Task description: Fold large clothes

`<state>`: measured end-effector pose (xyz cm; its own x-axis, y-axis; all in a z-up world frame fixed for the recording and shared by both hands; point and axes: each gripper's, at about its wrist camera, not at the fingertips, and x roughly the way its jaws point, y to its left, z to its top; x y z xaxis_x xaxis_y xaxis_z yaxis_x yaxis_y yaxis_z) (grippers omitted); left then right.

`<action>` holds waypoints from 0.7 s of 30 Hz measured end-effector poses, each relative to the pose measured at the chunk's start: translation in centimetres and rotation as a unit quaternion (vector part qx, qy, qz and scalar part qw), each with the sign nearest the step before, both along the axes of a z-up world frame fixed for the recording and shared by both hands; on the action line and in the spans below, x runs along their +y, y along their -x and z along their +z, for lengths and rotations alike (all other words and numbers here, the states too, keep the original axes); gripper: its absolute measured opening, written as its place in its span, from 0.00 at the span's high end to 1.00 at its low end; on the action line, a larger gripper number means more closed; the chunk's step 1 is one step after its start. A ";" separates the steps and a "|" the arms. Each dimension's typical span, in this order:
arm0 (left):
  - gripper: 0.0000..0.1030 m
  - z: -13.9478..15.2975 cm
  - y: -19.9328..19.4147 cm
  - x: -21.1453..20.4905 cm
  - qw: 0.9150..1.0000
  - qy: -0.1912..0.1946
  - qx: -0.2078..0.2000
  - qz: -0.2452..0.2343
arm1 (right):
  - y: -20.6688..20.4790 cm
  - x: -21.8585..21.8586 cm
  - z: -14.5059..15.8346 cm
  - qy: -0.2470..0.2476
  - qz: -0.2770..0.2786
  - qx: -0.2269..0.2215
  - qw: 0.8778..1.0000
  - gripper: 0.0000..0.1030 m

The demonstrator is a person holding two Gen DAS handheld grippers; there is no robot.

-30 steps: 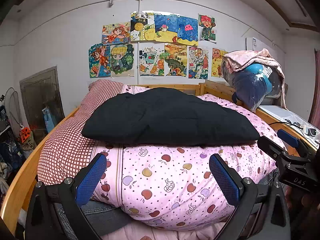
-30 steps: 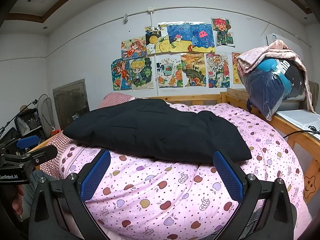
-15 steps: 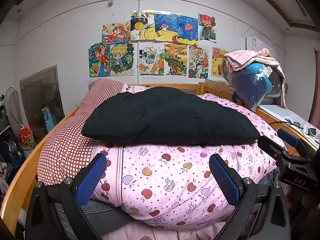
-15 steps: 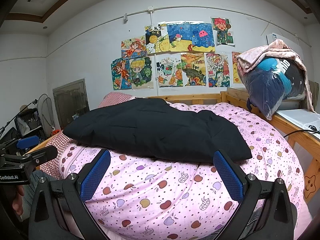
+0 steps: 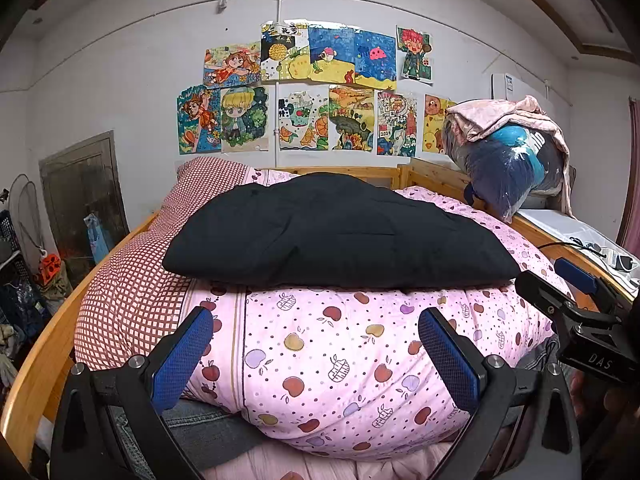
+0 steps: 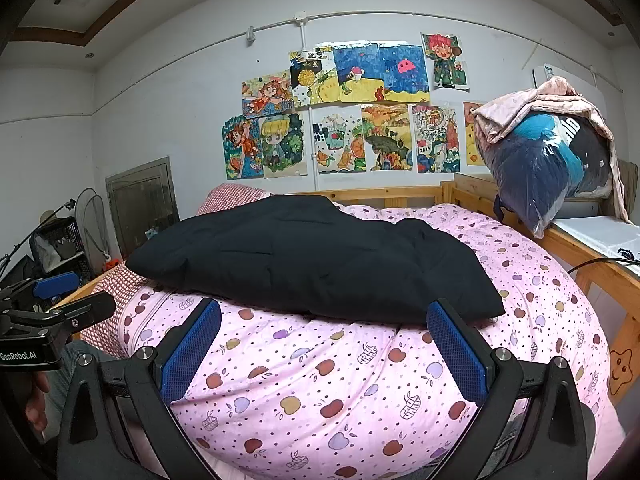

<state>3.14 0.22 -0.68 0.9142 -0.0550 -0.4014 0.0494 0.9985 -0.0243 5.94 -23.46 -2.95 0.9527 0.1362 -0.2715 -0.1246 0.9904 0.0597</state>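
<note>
Lying on the bed: black folded garment [image 5: 336, 236], padded-looking, is resting flat on top of the pink fruit-print quilt [image 5: 344, 352], well beyond both tools.
Left tool [image 5: 316, 354]: blue-padded fingers are standing wide apart, holding nothing, hovering low over the near edge of the quilt.
Right tool [image 6: 326, 350]: fingers are likewise spread wide and gripping nothing; their tips are sitting visually just below the garment's near hem, though contact cannot be judged.
Left view only: red checked pillow [image 5: 140, 280] is showing at full length along the bed's left side, and denim fabric [image 5: 200, 428] is lying under the quilt's near edge; the right tool is poking in at the right edge.
Right view only: star sticker [image 6: 619, 364] is showing on the wooden bed frame [image 6: 600, 276], and the left tool is entering at the left edge, held by a hand [image 6: 34, 404].
Both views: children's drawings [image 5: 308, 92] are hanging on the wall, and a bagged bundle [image 6: 548, 164] is sitting at the right.
</note>
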 end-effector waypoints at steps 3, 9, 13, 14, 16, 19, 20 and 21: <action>0.00 0.0 0.0 0.0 1.000 0.000 0.000 0.000 | 0.0 0.0 0.0 0.000 0.001 0.000 1.000 0.02; 0.00 0.0 0.0 0.1 1.000 0.001 0.000 0.000 | 0.0 -0.1 0.0 0.000 0.000 0.000 1.000 0.02; 0.00 -0.3 -0.1 0.3 1.000 0.009 0.006 -0.001 | -0.1 -0.1 0.1 0.000 0.001 0.000 1.000 0.02; 0.00 -0.4 -0.1 0.5 1.000 0.015 0.010 0.006 | 0.0 -0.1 0.1 0.000 0.001 0.000 1.000 0.02; 0.00 -0.6 -0.3 0.9 0.999 0.022 0.016 0.018 | -0.1 -0.1 0.1 0.000 0.000 0.000 1.000 0.02; 0.00 -0.7 -0.5 1.6 0.999 0.031 0.022 0.026 | -0.1 0.0 0.0 -0.001 -0.002 -0.001 1.000 0.02; 0.00 -0.7 -0.6 1.7 0.999 0.033 0.023 0.028 | -0.1 0.1 0.0 -0.002 -0.003 -0.001 1.000 0.02; 0.00 -0.7 -0.6 1.8 0.999 0.033 0.024 0.031 | -0.1 0.1 0.0 -0.002 -0.004 -0.001 1.000 0.02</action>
<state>3.74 2.01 -1.42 0.8969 -0.0272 -0.4413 -0.0146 0.9957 -0.0911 6.01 -23.32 -2.98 0.9543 0.1295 -0.2693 -0.1167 0.9912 0.0631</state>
